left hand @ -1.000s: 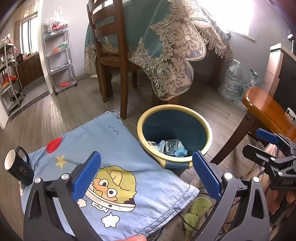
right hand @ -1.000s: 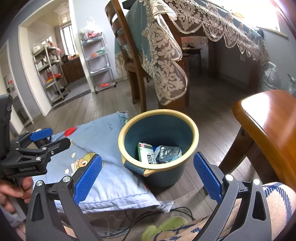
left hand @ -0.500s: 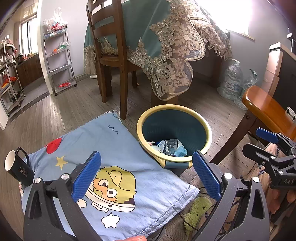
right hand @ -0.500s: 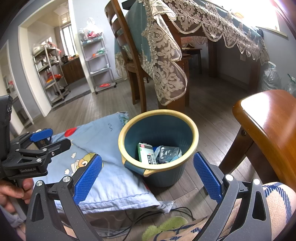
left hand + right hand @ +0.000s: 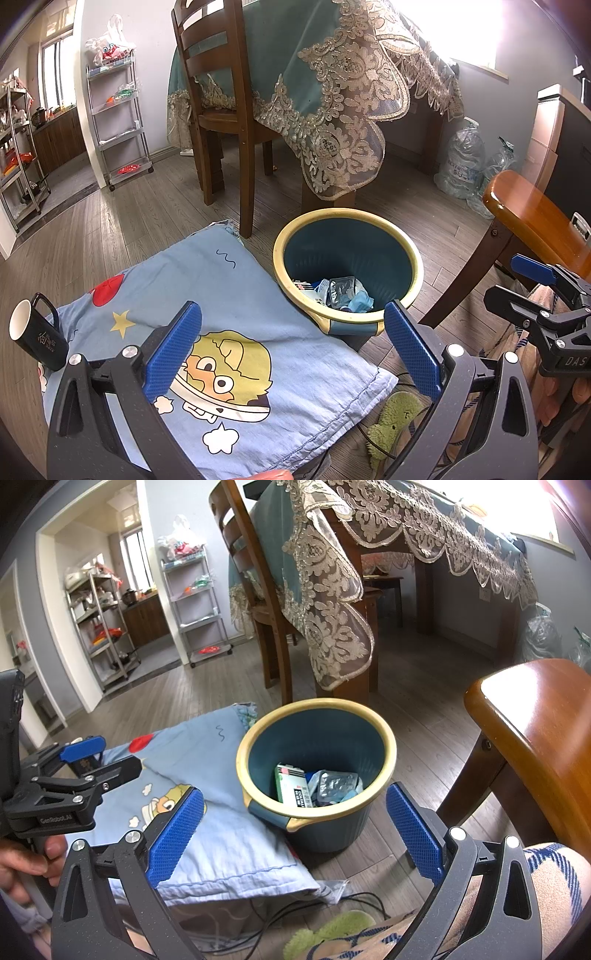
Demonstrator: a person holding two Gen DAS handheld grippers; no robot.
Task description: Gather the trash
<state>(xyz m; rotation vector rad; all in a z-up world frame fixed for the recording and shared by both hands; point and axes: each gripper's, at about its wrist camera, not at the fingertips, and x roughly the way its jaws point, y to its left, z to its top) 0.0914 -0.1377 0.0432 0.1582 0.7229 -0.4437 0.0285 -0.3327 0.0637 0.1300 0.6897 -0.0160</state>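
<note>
Nothing has visibly moved since the earlier frames: both grippers hold the same hovering poses, each with its blue pads spread wide and gripping nothing. At far left a black mug (image 5: pixel 35 328) stands on the edge of a light-blue cartoon cushion (image 5: pixel 229 317), over which the left gripper (image 5: pixel 291 350) hovers. Just right of the cushion, touching its edge, sits the blue bin (image 5: pixel 316 716) with a yellow rim, holding the trash (image 5: pixel 317 784), a green-and-white box and crumpled wrappers, with the right gripper (image 5: pixel 295 830) before it and a wooden chair (image 5: pixel 532 723) at far right.
</note>
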